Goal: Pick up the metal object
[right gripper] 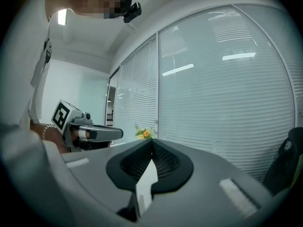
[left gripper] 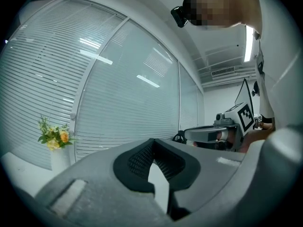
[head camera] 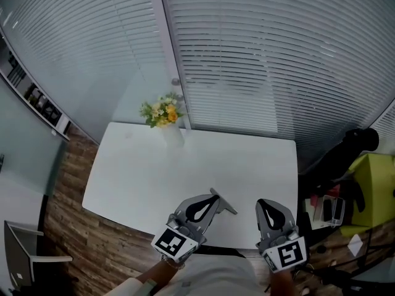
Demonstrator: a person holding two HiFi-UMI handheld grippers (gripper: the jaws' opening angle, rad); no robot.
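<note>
**Though both claws are closed, the metal piece lies untaken**

Where the white table (head camera: 185,165) runs toward its near edge, the metal object (head camera: 226,205) lies flat on the top. In the head view it reads as a thin grey strip with a bend or corner, too small to tell its exact form. It sits just beside the tip of the left gripper (head camera: 212,200), and whether the two touch cannot be told. Neither gripper view shows it.

Judged by its look, it is stiff, smooth and fairly light. It is likely to skate on the slick tabletop if nudged, and to slip in a shallow pinch. It lies low, so a grip across its narrow width near the bend, with the pads (left gripper: 142,157) well down over the edges, seems the safest hold.

The left claw is pressed together at the tips with nothing between them, so it would have to spread before taking anything. The right gripper (head camera: 265,205), set apart to the right over the table's near edge, is likewise pressed shut and empty. A vase of flowers (head camera: 163,113) stands at the far edge, well clear, before the window blinds (head camera: 259,54).
</note>
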